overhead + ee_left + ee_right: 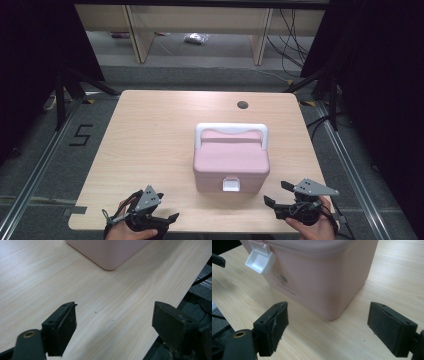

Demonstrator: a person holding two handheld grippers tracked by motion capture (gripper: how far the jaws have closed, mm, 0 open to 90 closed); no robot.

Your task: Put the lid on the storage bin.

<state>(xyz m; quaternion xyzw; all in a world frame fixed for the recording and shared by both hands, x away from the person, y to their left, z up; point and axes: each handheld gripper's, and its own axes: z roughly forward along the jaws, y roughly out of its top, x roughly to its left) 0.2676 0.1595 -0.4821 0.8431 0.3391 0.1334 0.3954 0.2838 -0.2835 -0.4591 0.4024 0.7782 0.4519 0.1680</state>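
A pink lidded box (pixel 230 162) with a white carry handle (pixel 231 129) stands right of centre on the light wooden table (pixel 150 130). Its white front latch (pixel 230 185) faces the near edge, and in the right gripper view the latch (pixel 259 261) is flipped outward. My left gripper (pixel 167 206) rests low at the near left edge, open with nothing between its jaws. In the left gripper view the left gripper (pixel 115 315) looks over bare wood toward a corner of the box (pixel 107 252). My right gripper (pixel 275 192) is open beside the box's near right corner (pixel 319 277), apart from it.
A dark cable hole (pixel 242 105) sits in the table's far side. Black stand legs (pixel 65 90) flank the table, and pale shelving (pixel 140 35) stands behind it. A floor mark "5" (pixel 80 135) lies to the left. The table's near edge (pixel 170 305) runs close under both hands.
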